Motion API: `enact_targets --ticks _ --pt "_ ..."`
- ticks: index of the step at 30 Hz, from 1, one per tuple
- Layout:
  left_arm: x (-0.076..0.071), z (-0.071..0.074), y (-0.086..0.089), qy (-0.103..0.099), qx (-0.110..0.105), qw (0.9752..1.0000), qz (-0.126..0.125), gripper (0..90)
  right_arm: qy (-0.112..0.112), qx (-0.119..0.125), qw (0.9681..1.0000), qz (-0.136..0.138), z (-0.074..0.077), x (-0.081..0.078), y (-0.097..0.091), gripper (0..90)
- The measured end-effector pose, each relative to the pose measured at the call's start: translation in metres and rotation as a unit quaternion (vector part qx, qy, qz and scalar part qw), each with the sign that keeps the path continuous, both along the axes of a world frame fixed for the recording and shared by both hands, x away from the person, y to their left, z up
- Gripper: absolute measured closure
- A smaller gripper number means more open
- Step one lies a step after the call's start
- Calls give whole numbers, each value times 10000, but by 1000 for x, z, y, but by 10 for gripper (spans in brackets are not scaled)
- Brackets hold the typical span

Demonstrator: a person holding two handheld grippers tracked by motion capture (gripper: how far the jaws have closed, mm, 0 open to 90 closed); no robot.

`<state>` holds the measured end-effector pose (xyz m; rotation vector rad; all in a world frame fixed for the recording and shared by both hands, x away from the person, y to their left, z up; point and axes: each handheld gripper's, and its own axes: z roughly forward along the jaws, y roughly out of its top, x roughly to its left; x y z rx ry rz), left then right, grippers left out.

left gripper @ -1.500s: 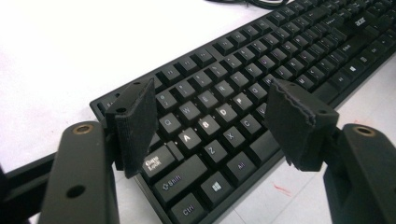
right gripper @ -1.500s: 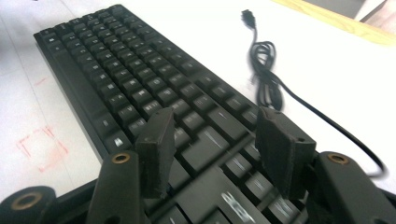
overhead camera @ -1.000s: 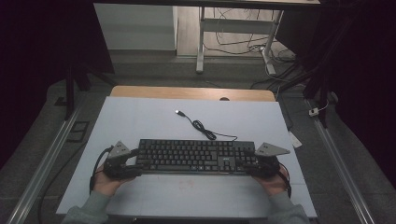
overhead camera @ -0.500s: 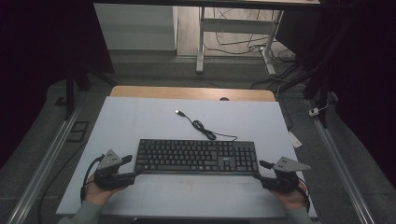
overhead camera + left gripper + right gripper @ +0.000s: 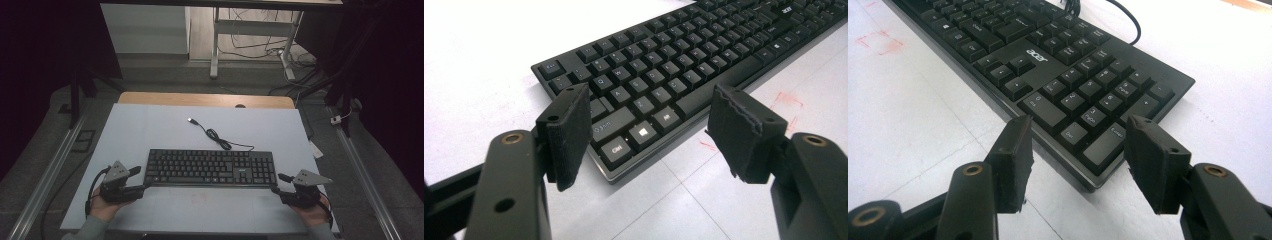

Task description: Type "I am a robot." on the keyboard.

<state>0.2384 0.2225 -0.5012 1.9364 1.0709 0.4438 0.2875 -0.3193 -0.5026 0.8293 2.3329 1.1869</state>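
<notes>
- My high view looked forward and down from above the near edge of the table point(image 5: 150, 125), far enough back to take in the whole keyboard point(image 5: 210, 167).
- My left gripper view sat low and close behind the left gripper point(image 5: 649, 125), facing the keyboard's Ctrl corner point(image 5: 616, 150).
- My right gripper view sat equally close behind the right gripper point(image 5: 1075, 150), facing the numpad corner point(image 5: 1103, 145).
- All three views shared the keyboard.

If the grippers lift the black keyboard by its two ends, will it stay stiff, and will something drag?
The flat black plastic keyboard will probably stay stiff, since its long body looks rigid. Its thin black cable lies loose on the white table, so it would likely trail behind. The low edges may slip between the pads.
</notes>
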Motion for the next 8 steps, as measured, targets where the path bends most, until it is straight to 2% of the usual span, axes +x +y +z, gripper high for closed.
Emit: enact_targets --ticks 8 --pt "0 -1 -1 23 26 10000 -2 337 21 -16 10000 -43 0 0 -2 455"
